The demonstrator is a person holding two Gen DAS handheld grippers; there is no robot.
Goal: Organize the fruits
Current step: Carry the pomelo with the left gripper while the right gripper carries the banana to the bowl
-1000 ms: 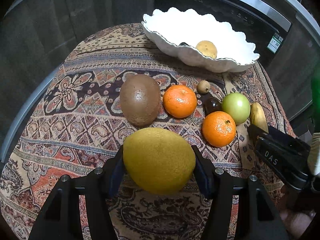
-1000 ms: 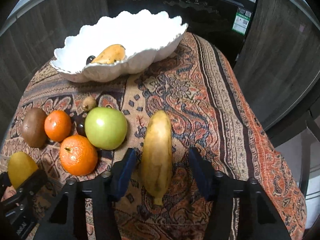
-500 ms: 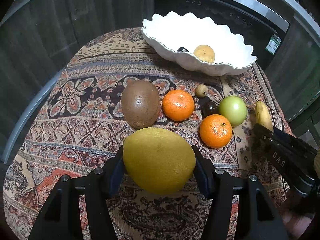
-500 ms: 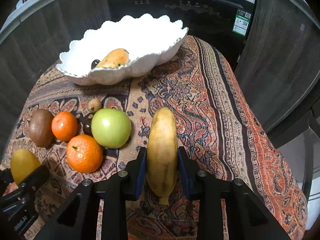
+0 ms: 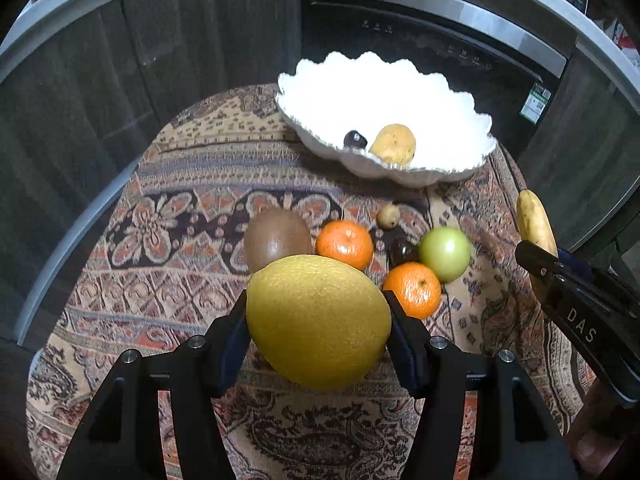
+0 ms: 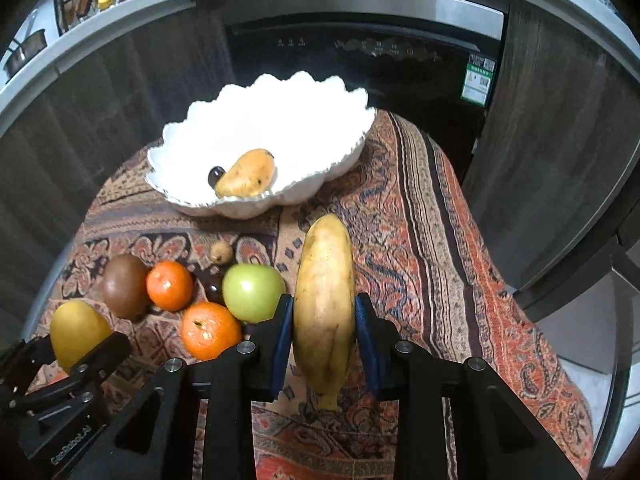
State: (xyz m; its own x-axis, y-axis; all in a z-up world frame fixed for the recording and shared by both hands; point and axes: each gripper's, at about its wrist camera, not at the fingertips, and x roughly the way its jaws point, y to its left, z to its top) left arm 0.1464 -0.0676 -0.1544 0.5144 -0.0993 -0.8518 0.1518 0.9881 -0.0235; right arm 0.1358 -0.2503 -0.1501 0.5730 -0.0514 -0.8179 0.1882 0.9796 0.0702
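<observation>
Your right fingers (image 6: 362,336) have just been closing and now press their blue pads on both flanks of the banana (image 6: 325,308), which lies between them with its long axis running straight ahead, away from you, its far tip aimed at the near rim of the white bowl (image 6: 336,168). Your left fingers (image 5: 400,340) stand about half open, wedged against the sides of the big yellow citrus (image 5: 318,324), its broad side spanning the gap between them. Both fruits look clear of the patterned cloth on the desk (image 6: 432,240).

From the left gripper (image 5: 318,336), the bowl lies ahead and a little to the right, beyond the kiwi (image 5: 276,236), two oranges, the green apple (image 5: 445,251) and two small dark and tan fruits still on the cloth. From the right gripper (image 6: 325,336), the bowl lies ahead and slightly left, with nothing in the way. It already holds a mango-like fruit (image 6: 248,172) and a small dark one beside it, both near the front rim.

I judge your right hand has the shorter, clearer path. Keep the banana lengthwise as you go, and bring its tip over the scalloped rim, landing it on the bare white part behind the mango-like fruit.
</observation>
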